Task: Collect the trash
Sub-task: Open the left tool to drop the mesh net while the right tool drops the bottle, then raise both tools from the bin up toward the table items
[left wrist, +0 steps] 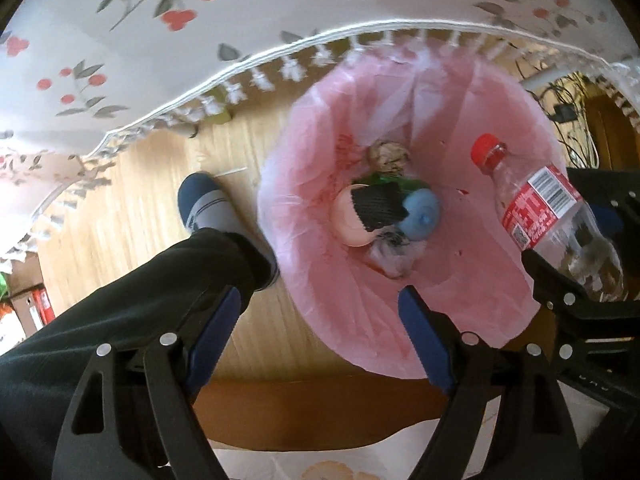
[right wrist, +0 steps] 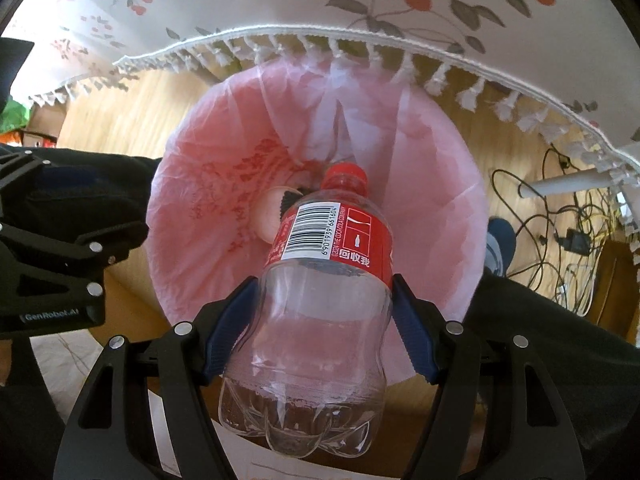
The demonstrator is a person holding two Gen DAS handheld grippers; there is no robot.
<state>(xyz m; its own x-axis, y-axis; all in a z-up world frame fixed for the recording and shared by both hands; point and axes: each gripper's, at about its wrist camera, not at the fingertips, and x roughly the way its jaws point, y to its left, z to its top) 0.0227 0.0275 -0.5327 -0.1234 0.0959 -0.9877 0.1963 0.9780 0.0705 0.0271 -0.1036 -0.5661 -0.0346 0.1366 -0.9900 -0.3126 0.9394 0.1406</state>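
On the far left I saw the person's leg (left wrist: 120, 280) in dark trousers and a blue-toed sock (left wrist: 208, 208) planted on the wood floor (left wrist: 132, 184), under the fringed edge of a flowered cloth (left wrist: 120, 40). My left gripper (left wrist: 316, 340) pointed down with its jaws spread wide and nothing between the blue pads (left wrist: 212, 332); only floor and the near rim of the bin showed in the gap. To the right of the sock stood the bin (left wrist: 320, 280), lined with a pink bag. Down in its bottom lay the trash already dropped: a pale round thing with a black ribbed piece (left wrist: 372, 208) across it, a blue lump (left wrist: 424, 216) touching it, a green scrap (left wrist: 380, 180) and a crumpled wad (left wrist: 388, 156) behind. Further right my right gripper (right wrist: 320, 328) held the bottle (right wrist: 320, 280), a clear empty one with a red cap (right wrist: 344, 176) and red label; the pads (right wrist: 412, 340) pinched its body on both sides, just below the label. It hung cap-down over the open mouth of the bin, above the rim. Past it on the right, cables (right wrist: 552, 216) lay tangled on the floor
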